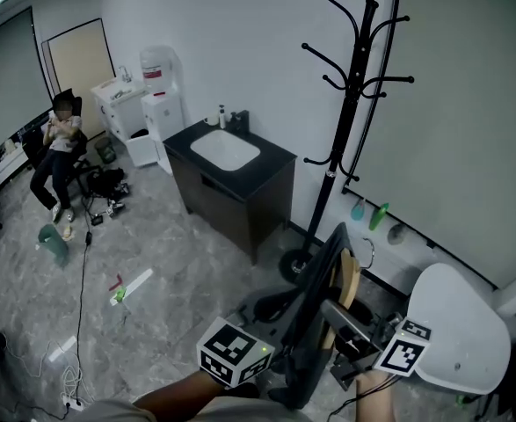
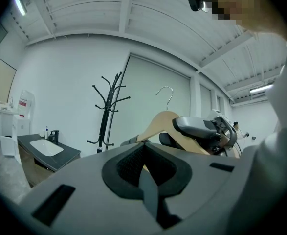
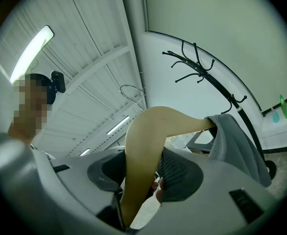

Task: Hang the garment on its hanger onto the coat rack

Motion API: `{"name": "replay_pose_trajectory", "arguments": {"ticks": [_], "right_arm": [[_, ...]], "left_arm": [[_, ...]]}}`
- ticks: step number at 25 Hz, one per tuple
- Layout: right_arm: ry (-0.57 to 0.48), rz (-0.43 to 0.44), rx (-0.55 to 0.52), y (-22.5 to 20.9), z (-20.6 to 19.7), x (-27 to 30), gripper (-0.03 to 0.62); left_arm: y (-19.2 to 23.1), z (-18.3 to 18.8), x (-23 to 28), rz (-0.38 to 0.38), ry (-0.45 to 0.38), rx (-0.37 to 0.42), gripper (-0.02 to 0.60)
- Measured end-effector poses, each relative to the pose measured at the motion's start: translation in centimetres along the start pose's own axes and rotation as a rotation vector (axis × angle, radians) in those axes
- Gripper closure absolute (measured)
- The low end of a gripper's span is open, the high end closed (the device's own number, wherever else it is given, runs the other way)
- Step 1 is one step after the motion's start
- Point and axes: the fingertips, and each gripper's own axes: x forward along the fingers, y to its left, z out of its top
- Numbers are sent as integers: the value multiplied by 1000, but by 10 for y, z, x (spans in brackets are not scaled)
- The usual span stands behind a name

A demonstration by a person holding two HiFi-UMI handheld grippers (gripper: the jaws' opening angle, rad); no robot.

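The black coat rack (image 1: 352, 104) stands by the wall, beyond both grippers. A wooden hanger (image 1: 350, 275) carries a dark grey garment (image 1: 315, 323) that hangs low in front of me. My right gripper (image 1: 350, 319) is shut on the hanger's wooden arm (image 3: 150, 136), with the wire hook (image 3: 133, 94) above it and grey cloth (image 3: 236, 141) draped to the right. My left gripper (image 1: 279, 345) is at the garment's lower left; its jaws (image 2: 145, 173) are closed with a grey fold of cloth between them. From the left gripper view, the hanger (image 2: 158, 124) and the rack (image 2: 106, 111) lie ahead.
A black sink cabinet (image 1: 231, 178) stands left of the rack's base (image 1: 294, 265). A white rounded seat (image 1: 455, 323) is at the lower right. A person (image 1: 60, 143) sits far left near a water dispenser (image 1: 161, 95). Cables (image 1: 82, 280) lie on the floor.
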Motion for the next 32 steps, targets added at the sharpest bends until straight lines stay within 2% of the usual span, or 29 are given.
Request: {"name": "replay_pose_trajectory", "arguments": {"ticks": [4,9,20,24,32], "right_arm": [[-14,-23,-15,-31,18,34,404],[-11,-36,-32,-61,41,67,404],[11,14,-13,-131,92,123,404],[55,82,13,-158,110,134,404],[240,322,49,-194,150,142,404]], "left_arm": [[41,4,25,-22,4,-6,577],[73,11,47,-34,3,-9,577],[141,18,107,21,9,-9,577],[166,27,140,51,0,2,577],[211,58,211,122,-37,3,577]]}}
